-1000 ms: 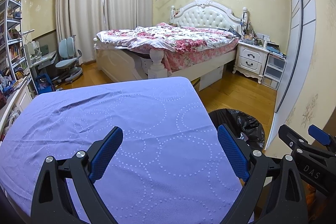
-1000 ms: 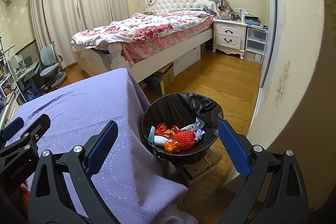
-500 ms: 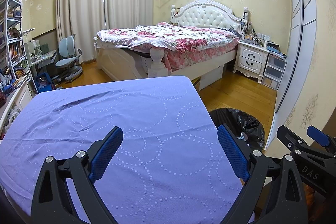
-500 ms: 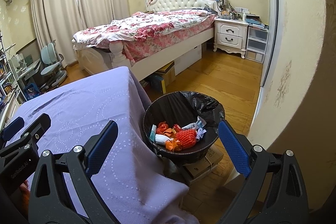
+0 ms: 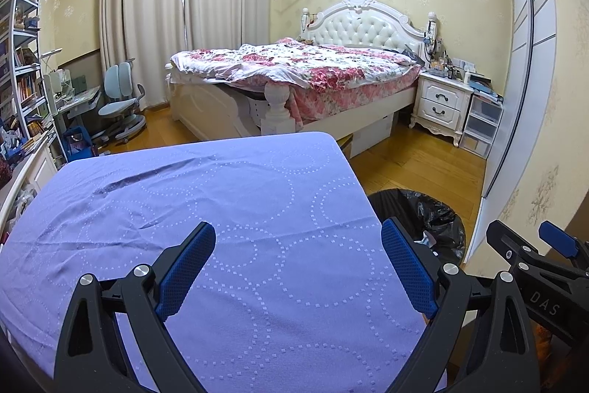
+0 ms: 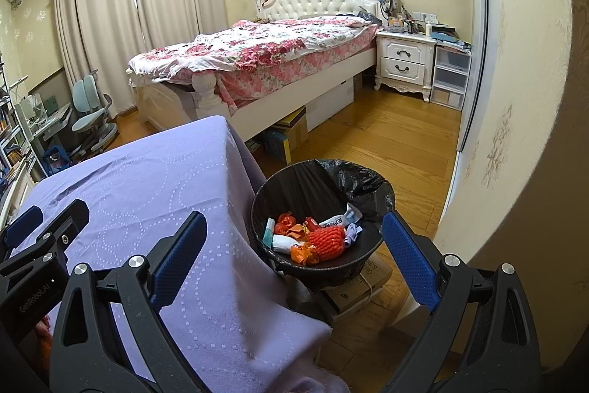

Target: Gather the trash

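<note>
A black-lined trash bin (image 6: 371,179) stands on boxes just right of the table. It holds several pieces of trash: an orange foam net (image 6: 327,242), orange wrappers and white packets. My right gripper (image 6: 292,256) is open and empty, above the table's right edge and the bin. My left gripper (image 5: 298,269) is open and empty over the purple tablecloth (image 5: 206,209), on which I see no trash. The bin's rim (image 5: 438,209) shows in the left wrist view beside the table. The right gripper (image 5: 533,253) shows at the lower right there.
A bed (image 6: 257,61) with a floral quilt stands behind the table. A white nightstand (image 6: 405,61) and plastic drawers are at the far right. A wardrobe wall (image 6: 515,98) is close on the right. A desk chair (image 5: 121,102) and shelves are at the left.
Both grippers have risen and pulled back slightly, staying open. The bin and the trash in it have not moved.
</note>
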Demonstrator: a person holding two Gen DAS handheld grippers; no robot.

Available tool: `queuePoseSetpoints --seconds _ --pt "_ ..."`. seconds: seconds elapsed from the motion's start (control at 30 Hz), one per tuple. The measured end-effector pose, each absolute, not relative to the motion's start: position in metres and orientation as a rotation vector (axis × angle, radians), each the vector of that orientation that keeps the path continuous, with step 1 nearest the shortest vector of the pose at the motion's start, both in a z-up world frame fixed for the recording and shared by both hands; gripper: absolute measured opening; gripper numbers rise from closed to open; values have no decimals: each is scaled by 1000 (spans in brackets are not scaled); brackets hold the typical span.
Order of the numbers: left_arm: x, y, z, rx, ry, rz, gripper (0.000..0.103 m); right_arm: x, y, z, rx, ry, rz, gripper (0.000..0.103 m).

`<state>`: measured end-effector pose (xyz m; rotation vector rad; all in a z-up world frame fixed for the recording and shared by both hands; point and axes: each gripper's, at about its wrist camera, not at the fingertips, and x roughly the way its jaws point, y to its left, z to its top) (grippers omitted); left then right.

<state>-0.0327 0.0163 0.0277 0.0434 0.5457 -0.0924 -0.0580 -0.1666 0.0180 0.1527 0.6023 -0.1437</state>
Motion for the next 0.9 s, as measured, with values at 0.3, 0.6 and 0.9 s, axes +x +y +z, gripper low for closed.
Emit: queuePoseSetpoints --seconds 0.3,0.6,0.9 --pt "-33 17 27 47 547 -90 91 -57 -168 19 153 603 -144 94" --pt "-37 26 22 47 541 -83 91 -57 -169 20 153 603 -144 94" --pt "-41 29 21 52 533 -98 91 -56 -169 20 153 604 -144 94"
